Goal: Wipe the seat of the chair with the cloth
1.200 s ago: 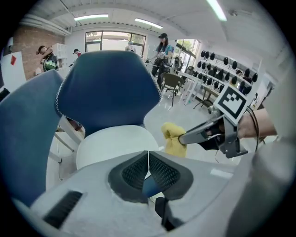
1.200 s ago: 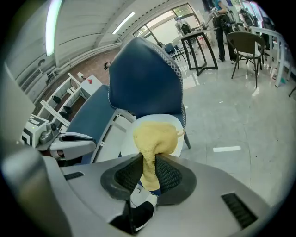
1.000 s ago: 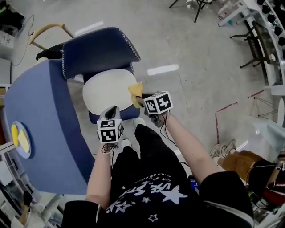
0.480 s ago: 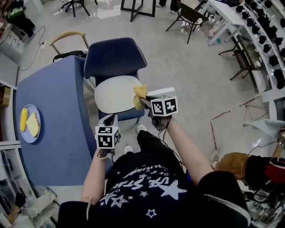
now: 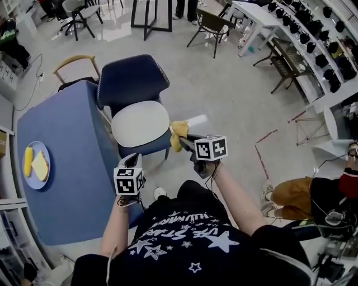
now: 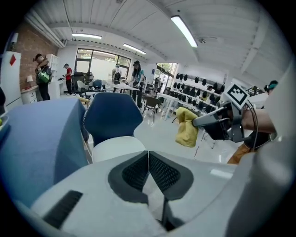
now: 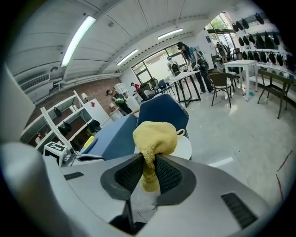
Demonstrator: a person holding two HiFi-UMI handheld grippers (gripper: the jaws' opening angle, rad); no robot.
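Observation:
A navy chair point(image 5: 133, 78) with a white seat point(image 5: 140, 123) stands beside the blue table; it also shows in the left gripper view point(image 6: 113, 121) and the right gripper view point(image 7: 163, 113). My right gripper point(image 5: 183, 138) is shut on a yellow cloth point(image 5: 178, 134), held in the air just right of the seat's edge. The cloth point(image 7: 154, 140) bulges out between the pads. My left gripper point(image 5: 132, 162) is shut with nothing in it, near the seat's front edge, and it sees the cloth point(image 6: 186, 133) off to its right.
A blue table point(image 5: 59, 162) runs along the left and carries a plate point(image 5: 34, 163) with yellow food. Other chairs point(image 5: 210, 25) and tables point(image 5: 263, 17) stand at the back. People stand far off in the room point(image 6: 136, 78). Bare grey floor lies right of the chair.
The head view has pulled back and tilted up, showing more of the room. Both grippers have drawn back from the seat; the cloth now hangs off its right edge.

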